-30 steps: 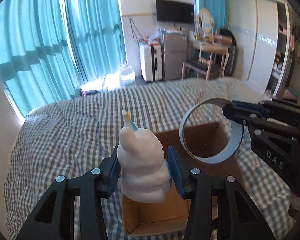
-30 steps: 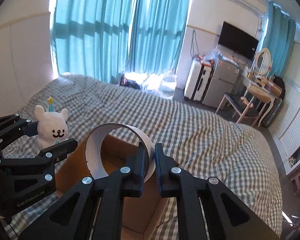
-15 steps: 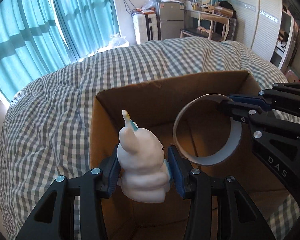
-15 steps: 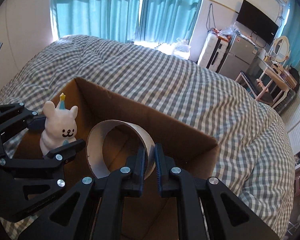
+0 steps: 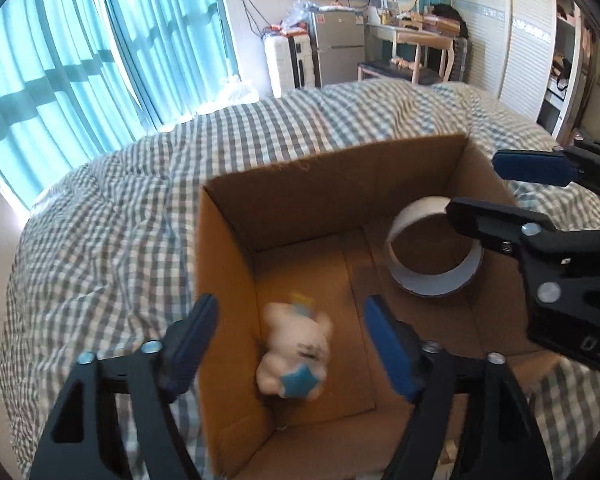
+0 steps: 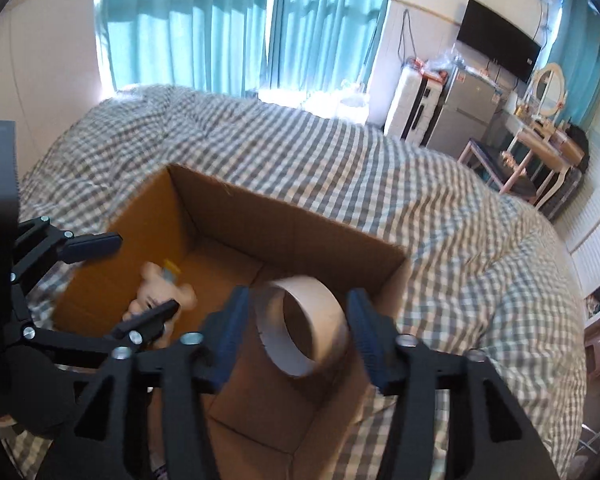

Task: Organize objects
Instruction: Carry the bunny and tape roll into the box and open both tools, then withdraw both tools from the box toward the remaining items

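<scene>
An open cardboard box [image 5: 228, 264] [image 6: 284, 220] sits on the checked bed. A white bear toy [image 5: 296, 354] with a blue star lies blurred inside it near the left wall; it also shows in the right wrist view [image 6: 162, 290]. A cardboard tape ring [image 5: 434, 248] [image 6: 304, 326] is inside the box on the right. My left gripper [image 5: 290, 344] is open above the toy and touches nothing. My right gripper [image 6: 296, 330] is open with its fingers on either side of the ring and apart from it.
The grey checked duvet [image 5: 100, 240] [image 6: 440, 208] surrounds the box. Teal curtains [image 5: 60, 60] hang behind the bed. A fridge, a suitcase, a dressing table [image 6: 540, 136] and a wardrobe [image 5: 540, 40] stand beyond the far end.
Both grippers have opened. The bear toy has dropped from the left gripper into the box. The tape ring has left the right gripper and is lower in the box.
</scene>
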### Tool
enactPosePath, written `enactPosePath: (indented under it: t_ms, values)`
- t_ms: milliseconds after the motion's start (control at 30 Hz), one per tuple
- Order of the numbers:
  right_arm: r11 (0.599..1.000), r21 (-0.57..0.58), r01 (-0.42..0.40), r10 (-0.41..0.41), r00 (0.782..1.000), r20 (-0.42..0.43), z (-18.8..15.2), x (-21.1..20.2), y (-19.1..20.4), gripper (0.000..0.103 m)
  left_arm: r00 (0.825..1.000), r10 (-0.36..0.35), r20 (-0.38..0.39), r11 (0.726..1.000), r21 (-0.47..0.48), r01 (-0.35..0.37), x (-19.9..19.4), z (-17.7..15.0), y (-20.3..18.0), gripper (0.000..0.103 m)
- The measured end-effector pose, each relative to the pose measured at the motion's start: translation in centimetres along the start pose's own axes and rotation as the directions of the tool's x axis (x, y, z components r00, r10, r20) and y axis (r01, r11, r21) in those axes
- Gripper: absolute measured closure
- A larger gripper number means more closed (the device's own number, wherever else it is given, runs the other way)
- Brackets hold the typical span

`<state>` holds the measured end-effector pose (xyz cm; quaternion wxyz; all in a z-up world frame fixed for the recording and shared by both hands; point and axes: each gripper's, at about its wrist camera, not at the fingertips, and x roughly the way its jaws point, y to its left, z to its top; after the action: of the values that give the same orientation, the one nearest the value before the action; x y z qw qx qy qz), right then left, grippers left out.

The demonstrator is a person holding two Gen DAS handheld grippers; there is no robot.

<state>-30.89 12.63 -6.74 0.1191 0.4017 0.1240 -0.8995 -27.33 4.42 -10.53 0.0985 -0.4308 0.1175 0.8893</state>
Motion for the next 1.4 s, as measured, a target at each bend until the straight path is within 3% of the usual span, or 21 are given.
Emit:
enactPosePath:
  t_ms: [267, 333, 500, 633, 767, 1033, 1400]
  values:
    - [0.998, 0.048, 0.03, -0.034, 0.995, 0.097, 0.7, -7.1, -1.0, 0.028, 0.993, 0.024, 0.118, 1.0, -0.004, -0.024, -6.6, 0.1, 0.5, 0.009]
    - [0.997, 0.055, 0.053, -0.059, 0.991, 0.119, 0.8, -9.1, -1.1, 0.02, 0.989, 0.041, 0.14, 0.999, -0.005, -0.041, -8.1, 0.1, 0.6, 0.008]
    - [0.993, 0.081, 0.086, -0.099, 0.982, 0.162, -0.3, -13.6, -0.9, 0.011, 0.976, 0.088, 0.201, 0.996, -0.041, -0.082, -11.8, -1.3, 1.3, 0.006]
    - [0.993, 0.082, 0.087, -0.101, 0.979, 0.175, -2.0, -16.4, 0.0, 0.005, 0.968, 0.124, 0.22, 0.99, -0.089, -0.106, -14.1, -3.0, 1.9, 0.004]
    - [0.997, 0.041, 0.066, -0.072, 0.982, 0.175, -4.3, -18.0, 1.7, 0.004, 0.97, 0.149, 0.191, 0.981, -0.152, -0.121, -15.6, -5.4, 2.9, 0.001]
    - [0.999, -0.022, 0.041, -0.038, 0.993, 0.112, -9.9, -16.8, 4.9, 0.004, 0.98, 0.136, 0.148, 0.977, -0.181, -0.108, -16.3, -10.5, 2.4, 0.001]
    - [1.0, -0.003, 0.025, -0.025, 1.0, -0.011, -15.6, -12.1, 6.5, 0.004, 0.994, 0.103, 0.025, 0.987, -0.129, -0.099, -12.1, -16.1, -0.7, 0.001]
